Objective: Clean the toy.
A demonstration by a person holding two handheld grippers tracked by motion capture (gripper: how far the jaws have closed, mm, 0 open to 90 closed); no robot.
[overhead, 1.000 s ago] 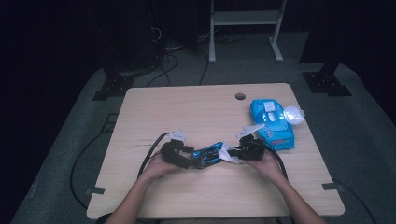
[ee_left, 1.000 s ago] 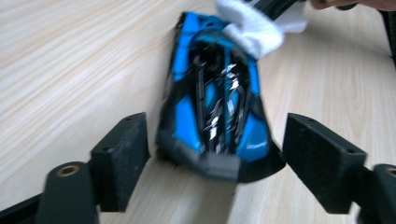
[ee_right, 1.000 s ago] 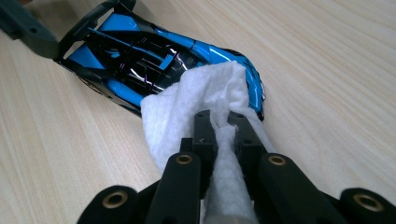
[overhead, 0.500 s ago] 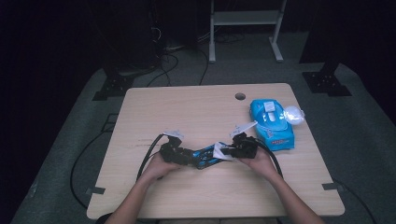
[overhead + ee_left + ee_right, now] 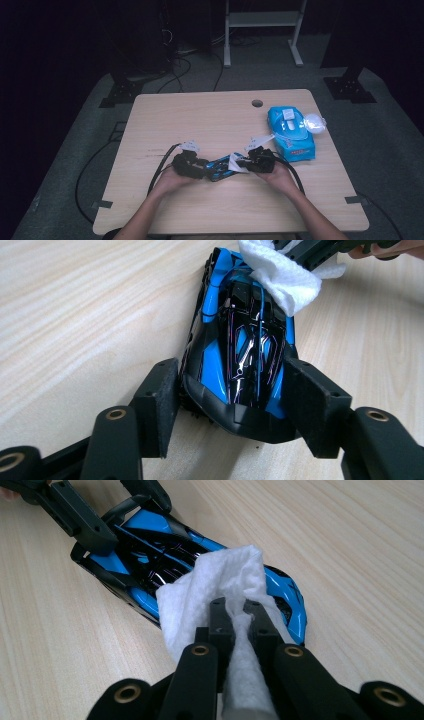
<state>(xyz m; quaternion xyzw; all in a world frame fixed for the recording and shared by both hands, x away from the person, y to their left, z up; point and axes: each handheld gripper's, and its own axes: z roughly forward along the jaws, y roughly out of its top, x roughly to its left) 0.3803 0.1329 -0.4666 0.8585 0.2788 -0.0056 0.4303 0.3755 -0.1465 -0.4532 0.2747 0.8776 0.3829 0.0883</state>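
Pale wooden worktop (image 5: 210, 120): left tool (image 5: 232, 400), just been closing, clamps the blue-and-black toy car (image 5: 240, 350); right tool (image 5: 239, 617) pinches a white wipe (image 5: 220, 587) against it.

A: Where does the high view sit?

B: Above the near edge of the pale wooden table (image 5: 200, 115), facing forward and down, far enough back to take in the whole top and the dark floor beyond.

A: And the two gripper views?

B: Both ride low and very close. The left gripper view looks along its black jaws at one end of the blue-and-black toy car (image 5: 240, 355); the right gripper view faces the car (image 5: 145, 550) from the other end.

A: What do they share?

B: That car (image 5: 222, 167), the white crumpled wipe (image 5: 285, 277) (image 5: 210, 592), and the wood grain around them.
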